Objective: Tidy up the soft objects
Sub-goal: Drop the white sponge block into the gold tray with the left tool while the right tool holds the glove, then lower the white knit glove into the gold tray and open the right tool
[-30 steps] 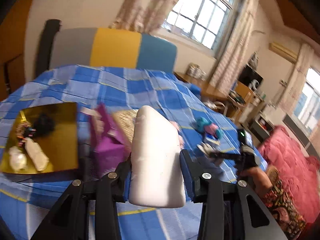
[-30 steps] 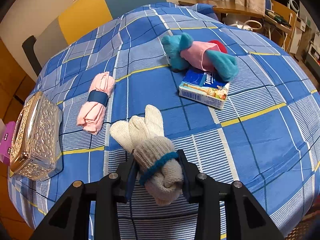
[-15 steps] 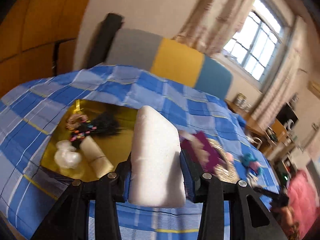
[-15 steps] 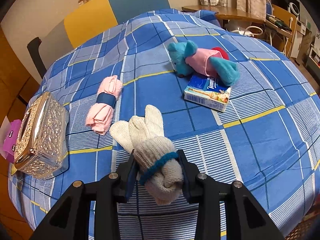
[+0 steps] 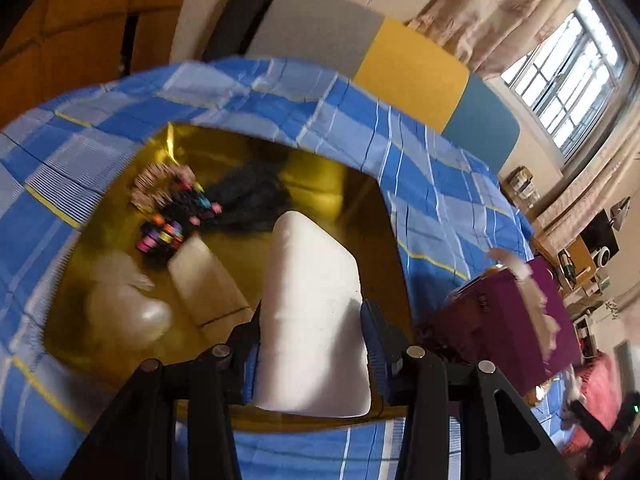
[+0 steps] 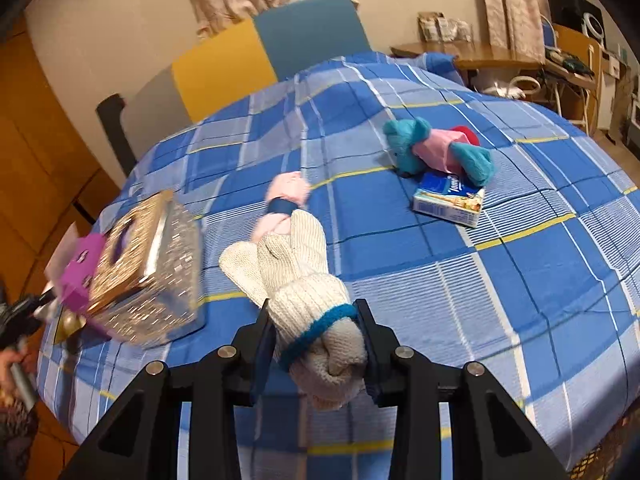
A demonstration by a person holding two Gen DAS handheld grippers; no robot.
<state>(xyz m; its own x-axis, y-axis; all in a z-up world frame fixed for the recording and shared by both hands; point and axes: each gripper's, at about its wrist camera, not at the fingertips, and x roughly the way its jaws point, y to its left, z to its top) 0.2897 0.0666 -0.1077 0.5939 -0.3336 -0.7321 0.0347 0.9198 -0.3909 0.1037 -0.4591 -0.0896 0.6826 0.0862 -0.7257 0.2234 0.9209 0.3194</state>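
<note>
Left wrist view first. Left gripper [image 5: 311,316] pinching a white foam block [image 5: 312,320] on both sides, held up over the gold tray [image 5: 320,184]. Tray sitting on the blue checked bed cover [image 5: 432,200], with a black furry thing [image 5: 248,196], bright beads [image 5: 168,232], a tan block [image 5: 208,284] and a pale round lump [image 5: 128,312] already inside. Purple tissue box [image 5: 504,320] just beside the tray. Best to bring the block down slow into the bare gold spot near the middle, keep clear of the tan block, and let go only when low. Whole view blurry, so hard to tell what the pale lump is. Bottom of the foam block cut off behind the gripper.

Right wrist view next. Right gripper [image 6: 316,320] squeezing a rolled knit glove [image 6: 304,292] with a blue cuff, lifted above the bed cover. Pink rolled cloth [image 6: 284,200] partly hidden behind the glove. Teal and pink plush toy [image 6: 436,152] touching a tissue pack [image 6: 448,200] farther off. Shiny gold tissue case [image 6: 148,264] blurry at the left, purple box tucked behind it. Good to hold the glove tight and wait its turn. Person's hand at the left edge mostly cut off.
</note>
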